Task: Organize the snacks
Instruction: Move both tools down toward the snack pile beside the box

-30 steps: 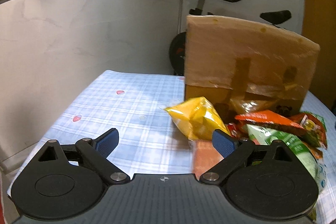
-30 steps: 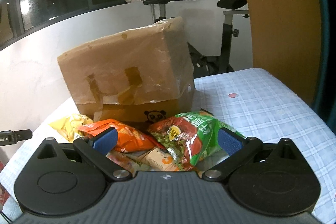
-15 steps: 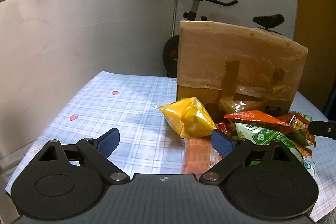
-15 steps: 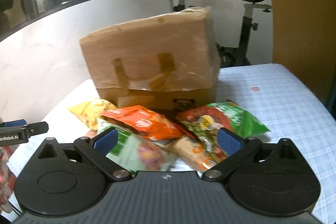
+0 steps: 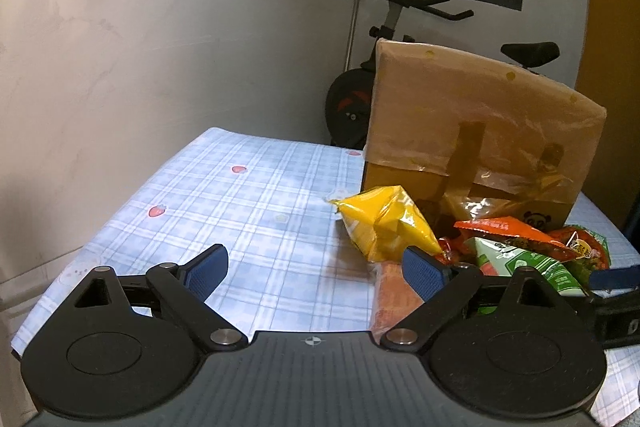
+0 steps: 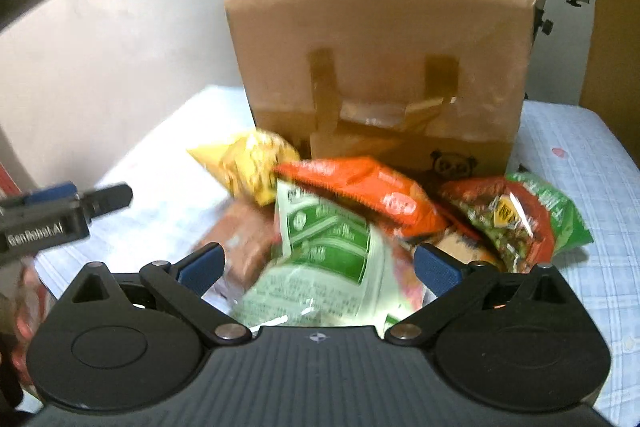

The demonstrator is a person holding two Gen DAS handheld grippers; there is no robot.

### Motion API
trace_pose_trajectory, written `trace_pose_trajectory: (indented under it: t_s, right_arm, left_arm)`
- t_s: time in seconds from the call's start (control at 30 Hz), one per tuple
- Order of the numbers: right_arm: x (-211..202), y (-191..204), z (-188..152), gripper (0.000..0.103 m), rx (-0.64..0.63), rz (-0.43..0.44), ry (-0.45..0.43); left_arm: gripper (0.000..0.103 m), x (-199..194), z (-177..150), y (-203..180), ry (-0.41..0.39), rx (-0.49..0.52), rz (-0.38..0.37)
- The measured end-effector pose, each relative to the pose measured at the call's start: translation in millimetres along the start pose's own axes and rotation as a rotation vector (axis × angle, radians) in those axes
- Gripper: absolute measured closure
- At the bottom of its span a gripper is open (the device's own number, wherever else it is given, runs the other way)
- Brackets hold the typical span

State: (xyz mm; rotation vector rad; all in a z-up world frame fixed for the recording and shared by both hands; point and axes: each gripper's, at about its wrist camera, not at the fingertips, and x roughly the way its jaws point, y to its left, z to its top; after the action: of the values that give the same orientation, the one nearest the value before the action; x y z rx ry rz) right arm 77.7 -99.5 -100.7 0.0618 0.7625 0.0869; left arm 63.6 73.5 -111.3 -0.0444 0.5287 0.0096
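On the bench (image 5: 260,195), under its blue checked cloth, we hold our left tool (image 5: 316,265) wide open and empty over bare cloth. To its right lies a crinkled yellow packet (image 5: 384,223), then a flat brown-orange pack (image 6: 244,239), an orange bag (image 6: 360,187), a pale green-and-white bag (image 6: 320,251) and a red-and-green bag (image 6: 516,219), all heaped against the taped cardboard box (image 6: 380,67). We cannot see inside the box. Our right tool (image 6: 318,269) is spread wide, gripping nothing, with the green-and-white bag between its blue pads.
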Motion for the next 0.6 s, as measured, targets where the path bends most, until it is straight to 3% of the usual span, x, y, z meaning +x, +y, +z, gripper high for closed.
trace_pose_trajectory:
  t_s: [0.17,0.37,0.6]
  right_arm:
    - [20,-3,-11,0.0,0.003,-0.054,0.052]
    - [23,-6,-16,0.0,-0.005,-0.062,0.024]
    - [17,-16,-22,0.01,0.014,-0.064,-0.025]
  left_arm:
    - [0.008,5,-3,2,0.008,-0.004,-0.009]
    - [0.008,14,-5,-3,0.025,0.008,-0.027]
    - [0.008,27,4,-14,0.022,0.042,-0.046]
